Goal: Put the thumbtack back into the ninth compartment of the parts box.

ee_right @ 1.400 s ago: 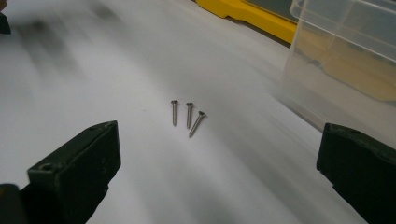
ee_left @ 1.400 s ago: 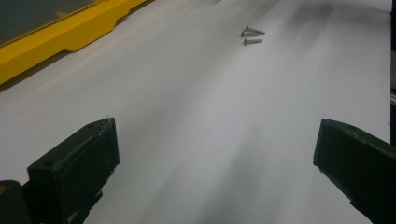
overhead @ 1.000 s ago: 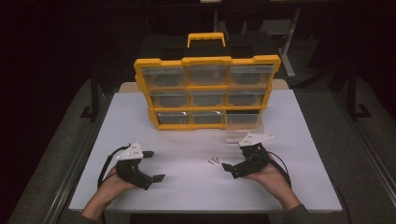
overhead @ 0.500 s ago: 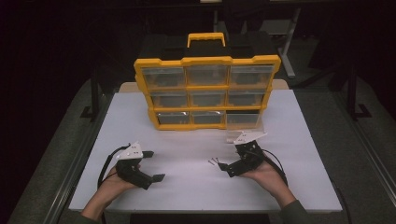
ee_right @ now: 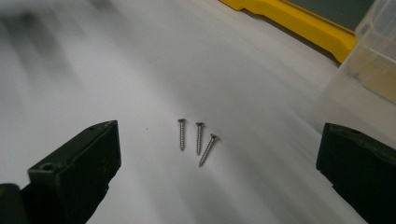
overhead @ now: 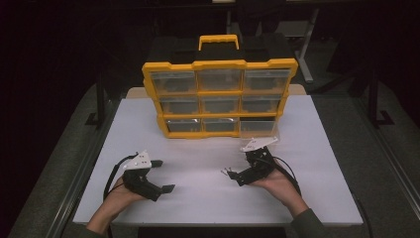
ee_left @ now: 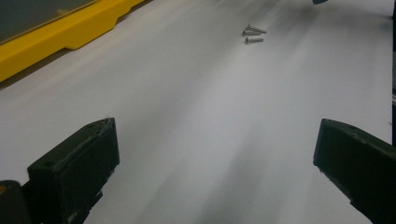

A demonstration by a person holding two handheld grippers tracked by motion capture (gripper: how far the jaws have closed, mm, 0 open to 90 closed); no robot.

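Note:
Three small silver screws (ee_right: pixel 196 137) lie side by side on the white table top (overhead: pixel 198 198), just ahead of my right gripper (ee_right: pixel 218 156), between its two wide-apart jaws. From above, the screws (overhead: pixel 226 171) sit just left of the right gripper (overhead: pixel 241 167), which is open and held low in the person's right hand. My left gripper (overhead: pixel 163 175) rests open near the front left, nothing between its jaws. From the left gripper (ee_left: pixel 215 154) the same screws (ee_left: pixel 252 33) show far ahead.
A yellow organizer (overhead: pixel 220 96) with several clear drawers and a carry handle stands upright at the back centre. Its bottom-right clear drawer (overhead: pixel 258 130) is pulled out toward the right gripper, seen as a clear box (ee_right: pixel 369 70). The organizer's yellow base (ee_left: pixel 70 32) runs along the left gripper's far left.
The right gripper has edged left and down toward the screws. The left gripper has stayed where it was.

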